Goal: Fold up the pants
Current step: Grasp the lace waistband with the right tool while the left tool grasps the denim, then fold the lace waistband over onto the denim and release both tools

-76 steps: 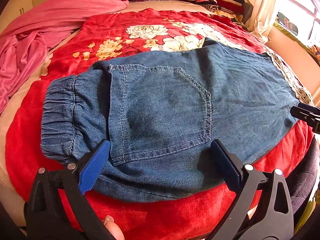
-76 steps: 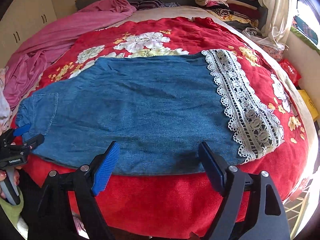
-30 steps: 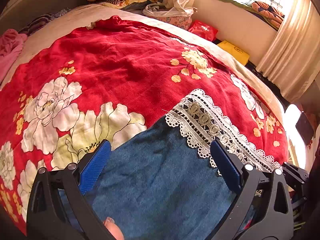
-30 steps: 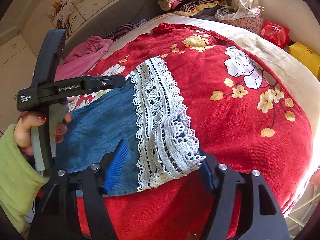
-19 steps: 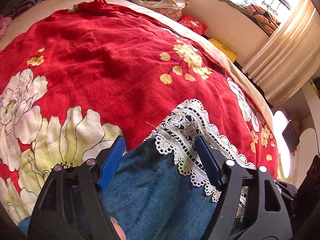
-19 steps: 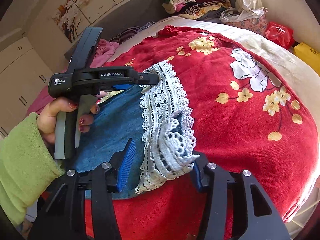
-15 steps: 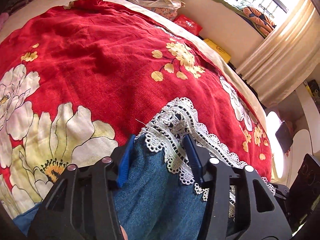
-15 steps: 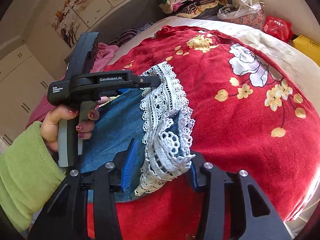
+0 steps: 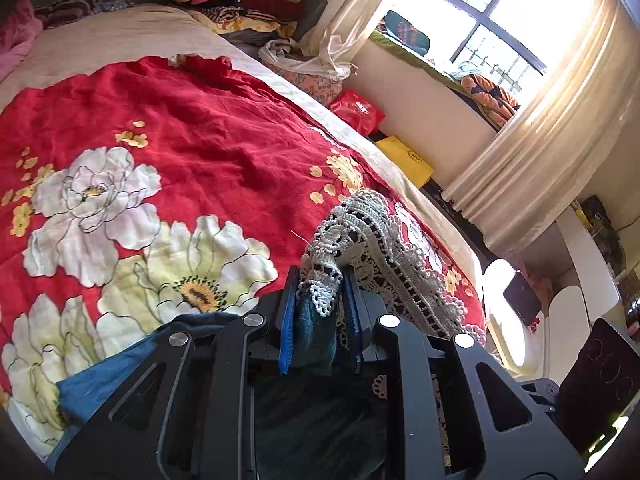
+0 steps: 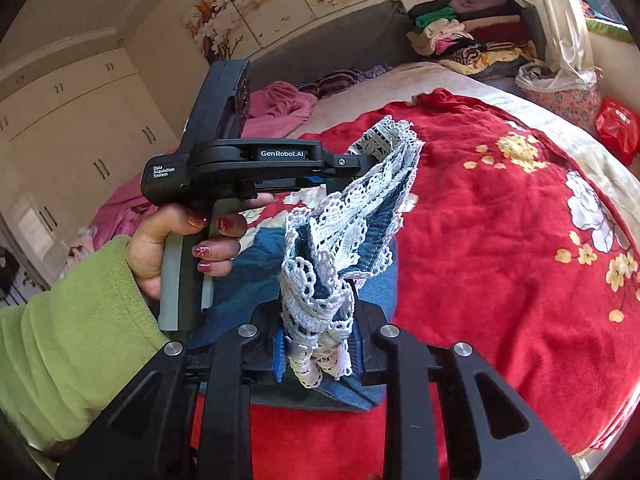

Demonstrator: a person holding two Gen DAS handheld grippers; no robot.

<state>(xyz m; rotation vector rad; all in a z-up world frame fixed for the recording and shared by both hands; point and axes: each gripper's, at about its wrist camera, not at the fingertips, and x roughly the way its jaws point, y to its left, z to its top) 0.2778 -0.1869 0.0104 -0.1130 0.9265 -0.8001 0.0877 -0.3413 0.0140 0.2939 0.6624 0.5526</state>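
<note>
Clamping the lace hem point(image 10: 352, 216) at opposite corners, left gripper point(image 9: 320, 320) and right gripper point(image 10: 318, 354) hold the denim pants point(image 10: 260, 264) trailing leftward across the bed point(image 10: 520, 240).

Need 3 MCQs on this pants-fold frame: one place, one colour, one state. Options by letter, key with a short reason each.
1. Where do the folded clothes sit?
A. far end of the bed, by the curtain
B. on the floor
C. on the pants

2. What colour is the lace trim on the pants?
A. black
B. white
C. yellow

3. What state is the left gripper in?
A. open, off the cloth
B. shut on nothing
C. shut on the pants hem

Key: 1 A, the stack sits beyond the red bedspread, beside the curtain. 2 B, the lace reads white against blue denim. 3 C, lace and denim are pinched between its fingers; the right gripper clamps the hem too.
</note>
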